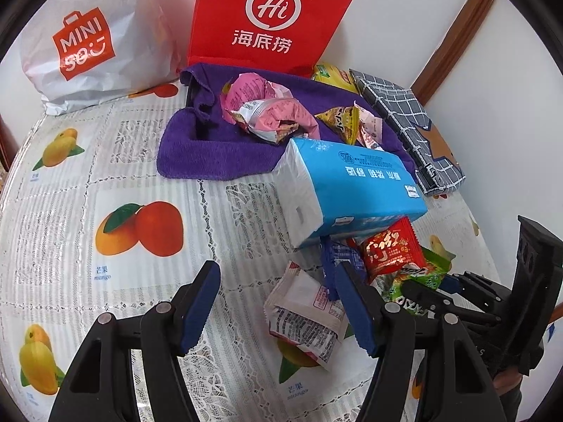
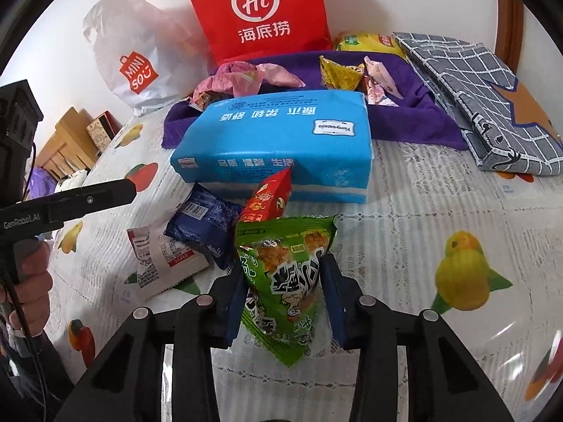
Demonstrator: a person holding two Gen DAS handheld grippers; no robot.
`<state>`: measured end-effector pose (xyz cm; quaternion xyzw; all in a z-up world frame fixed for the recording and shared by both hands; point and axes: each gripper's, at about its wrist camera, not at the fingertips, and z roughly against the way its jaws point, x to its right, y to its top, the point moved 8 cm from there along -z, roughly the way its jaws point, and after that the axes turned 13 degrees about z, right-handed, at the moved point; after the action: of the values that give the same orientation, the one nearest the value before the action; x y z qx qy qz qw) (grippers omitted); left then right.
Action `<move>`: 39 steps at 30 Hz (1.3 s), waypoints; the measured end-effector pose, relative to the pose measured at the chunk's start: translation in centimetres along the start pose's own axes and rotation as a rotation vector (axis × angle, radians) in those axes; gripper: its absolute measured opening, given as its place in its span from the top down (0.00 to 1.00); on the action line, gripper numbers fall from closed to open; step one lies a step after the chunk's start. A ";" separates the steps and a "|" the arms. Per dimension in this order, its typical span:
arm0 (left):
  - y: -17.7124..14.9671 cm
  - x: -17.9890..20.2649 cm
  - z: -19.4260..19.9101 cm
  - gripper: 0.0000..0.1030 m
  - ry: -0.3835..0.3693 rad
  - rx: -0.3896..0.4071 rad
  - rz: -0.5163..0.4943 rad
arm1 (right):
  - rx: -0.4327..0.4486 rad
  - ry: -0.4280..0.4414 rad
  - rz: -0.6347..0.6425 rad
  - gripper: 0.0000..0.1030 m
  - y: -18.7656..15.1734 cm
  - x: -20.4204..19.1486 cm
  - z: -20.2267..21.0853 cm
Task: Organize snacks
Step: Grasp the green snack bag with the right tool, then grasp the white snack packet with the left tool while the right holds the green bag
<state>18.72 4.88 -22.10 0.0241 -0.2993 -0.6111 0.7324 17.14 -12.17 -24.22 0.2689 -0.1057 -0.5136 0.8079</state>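
Covered in a fruit-print cloth, the surface (image 2: 440, 190), with the blue tissue pack (image 2: 278, 140) as landmark at its middle. Behind the pack, a purple towel (image 1: 207, 154) spread flat, probably as the collecting spot: pink wrappers (image 1: 267, 112) and yellow packets (image 1: 341, 119) already heaped on it. Behind that again, a red Haidilao bag (image 2: 257, 14) and a white Miniso bag (image 1: 88, 35) propped upright against the wall. Right of the pack, a folded grey checked cloth (image 2: 482, 105).

In front of the pack, a loose cluster not yet sorted: white packet (image 2: 165, 263), dark blue packet (image 2: 204, 225), red packet (image 2: 271, 197).

Right gripper (image 2: 285, 295) clamped on the green snack bag (image 2: 288, 281), held upright just in front of the pack. Left gripper (image 1: 278, 309) spread wide, empty, over the white packet.

Only from the right wrist: the green bag's printed face and a hand (image 2: 28, 281) on the left tool. Only from the left wrist: the towel's full contents.
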 end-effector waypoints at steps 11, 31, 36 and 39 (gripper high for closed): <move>-1.2 -1.6 -0.5 0.36 -0.017 -0.041 0.038 | 0.038 -0.022 -0.023 0.62 -0.6 1.6 2.1; -3.8 2.3 -2.3 0.31 -0.047 -0.089 -0.087 | 0.076 -0.063 -0.046 0.62 -1.7 4.2 4.0; -5.0 3.3 -4.0 0.26 -0.011 -0.134 -0.122 | 0.082 -0.076 -0.057 0.62 -2.3 5.1 4.7; -5.4 4.1 -4.3 0.25 0.011 -0.115 -0.161 | 0.087 -0.072 -0.070 0.62 -2.7 5.7 4.8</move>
<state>16.21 -1.61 -26.10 0.0094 -0.2570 -0.6838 0.6828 15.49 -19.63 -22.27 0.2889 -0.1475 -0.5460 0.7725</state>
